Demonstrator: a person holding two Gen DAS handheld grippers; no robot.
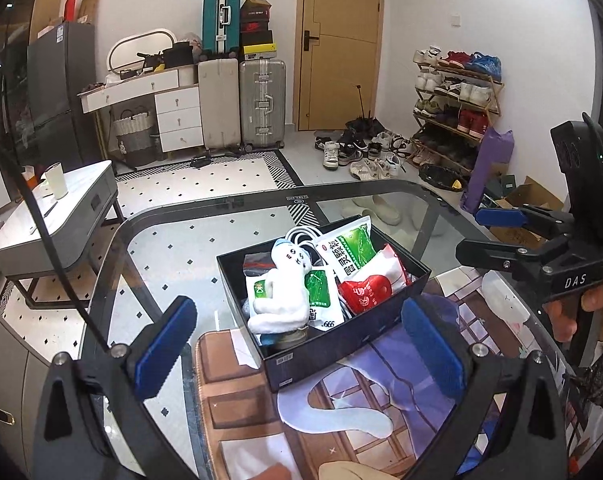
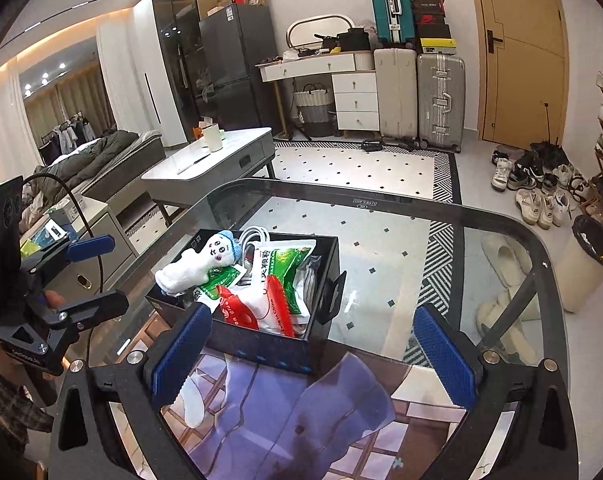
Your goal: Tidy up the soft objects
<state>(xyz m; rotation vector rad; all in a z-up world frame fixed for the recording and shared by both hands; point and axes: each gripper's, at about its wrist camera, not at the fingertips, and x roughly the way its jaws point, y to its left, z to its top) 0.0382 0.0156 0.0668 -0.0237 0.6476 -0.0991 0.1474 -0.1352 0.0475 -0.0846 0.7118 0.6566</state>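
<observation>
A black open box (image 1: 353,330) (image 2: 261,350) stands on a glass table. A white plush doll (image 1: 283,288) (image 2: 197,266) with a blue cap lies on top of the pile inside. Around it are green-and-white sachets (image 1: 347,248) (image 2: 285,264), a red-and-white pouch (image 1: 371,284) (image 2: 257,308) and a coiled white cable (image 1: 301,236). My left gripper (image 1: 297,344) hovers open just in front of the box, nothing between its blue pads. My right gripper (image 2: 313,354) is open too, near the box's right front corner, and it shows at the right of the left wrist view (image 1: 477,232).
A printed mat (image 1: 341,408) (image 2: 285,420) covers the near part of the glass table (image 1: 205,208), under the box. A grey side table (image 2: 221,160) holding a cup stands to the left. Suitcases, drawers, a door and a shoe rack (image 1: 457,104) line the far walls.
</observation>
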